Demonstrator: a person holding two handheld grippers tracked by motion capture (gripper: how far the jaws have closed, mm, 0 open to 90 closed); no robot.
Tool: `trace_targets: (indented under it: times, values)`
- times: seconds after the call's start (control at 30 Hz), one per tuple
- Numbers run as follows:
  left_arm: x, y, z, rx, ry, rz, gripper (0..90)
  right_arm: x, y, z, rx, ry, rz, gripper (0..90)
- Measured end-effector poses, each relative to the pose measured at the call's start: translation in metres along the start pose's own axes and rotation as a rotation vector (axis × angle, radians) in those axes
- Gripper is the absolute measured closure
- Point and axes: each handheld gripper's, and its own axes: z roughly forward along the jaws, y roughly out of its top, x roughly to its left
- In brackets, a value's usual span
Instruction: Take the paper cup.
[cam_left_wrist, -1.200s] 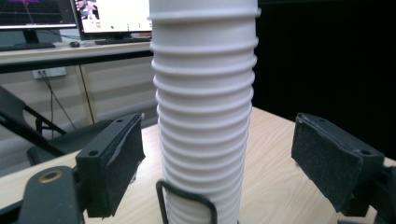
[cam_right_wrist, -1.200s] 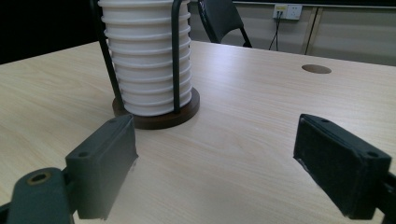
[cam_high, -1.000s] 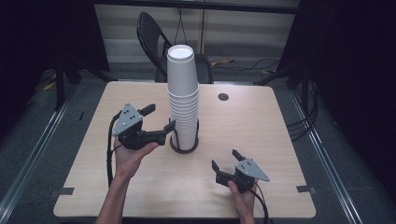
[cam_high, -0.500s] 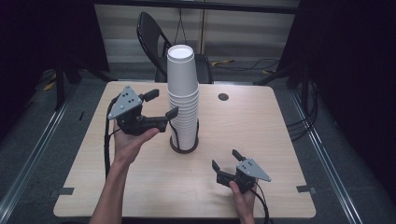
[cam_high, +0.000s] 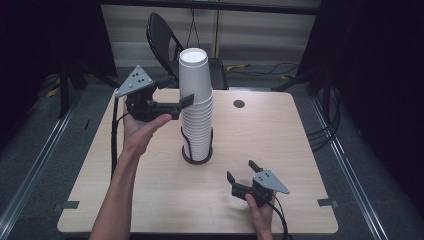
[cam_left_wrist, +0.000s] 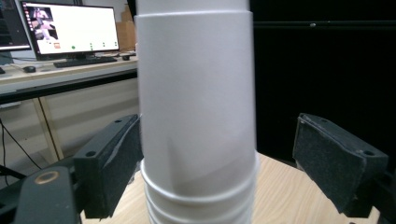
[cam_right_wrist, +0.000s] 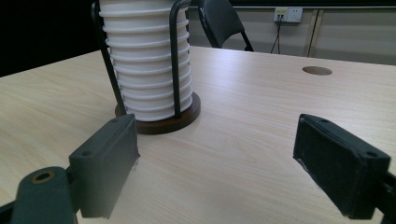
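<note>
A tall stack of white paper cups (cam_high: 196, 100) stands in a black wire holder on a round dark base (cam_high: 196, 155) at the table's middle. My left gripper (cam_high: 178, 92) is held high beside the stack's upper part, open. In the left gripper view the top cup (cam_left_wrist: 196, 107) stands between the two pads; the left pad (cam_left_wrist: 116, 163) is close against it and the right pad (cam_left_wrist: 334, 163) is well apart. My right gripper (cam_high: 241, 171) rests low near the front right, open and empty. In the right gripper view, that gripper (cam_right_wrist: 215, 163) faces the holder base (cam_right_wrist: 187, 116) and the lower cups (cam_right_wrist: 147, 60).
The wooden table (cam_high: 280, 135) has a round cable hole (cam_high: 239, 104) behind the stack at the right. A black folding chair (cam_high: 165, 37) stands behind the far edge. A desk with a monitor (cam_left_wrist: 70, 28) lies beyond in the left gripper view.
My left gripper has risen from the foot of the stack to its upper cups. The right gripper has stayed put.
</note>
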Motion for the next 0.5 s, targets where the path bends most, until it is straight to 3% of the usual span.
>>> trace_targets:
  times: [0.27,0.5]
  values:
    - [0.014,0.008,0.017,0.021,-0.018,-0.014,15.5,0.0,0.0,0.0,0.002,-0.002,0.002,13.8]
    - [0.015,0.012,0.033,0.038,-0.029,-0.014,15.0,0.0,0.0,0.0,0.004,0.001,0.0,13.9]
